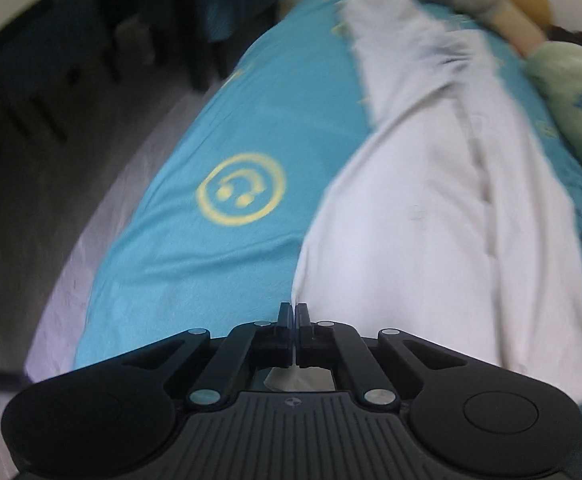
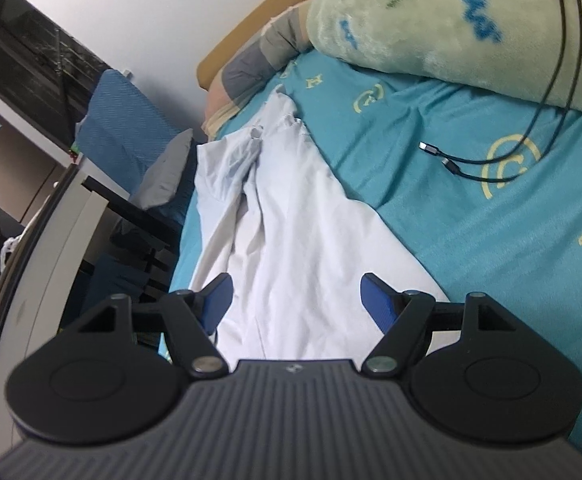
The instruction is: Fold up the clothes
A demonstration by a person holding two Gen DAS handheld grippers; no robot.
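A bed with a teal sheet [image 2: 471, 220] printed with yellow circles and letters. A white garment [image 2: 291, 220] lies spread lengthwise along it, wrinkled, reaching to the bed's left edge. A pale green plush blanket [image 2: 451, 20] is heaped at the far right, with two dark cables [image 2: 491, 160] trailing from it onto the sheet. A grey and peach pillow [image 2: 259, 64] sits at the head.

White garment [image 2: 291, 232] ahead of right claw: thin matt cloth, creased. Teal bedsheet [image 2: 471, 220]: smooth woven cotton. Green blanket [image 2: 431, 28] beyond: fuzzy plush. Cables [image 2: 467, 164]: glossy.
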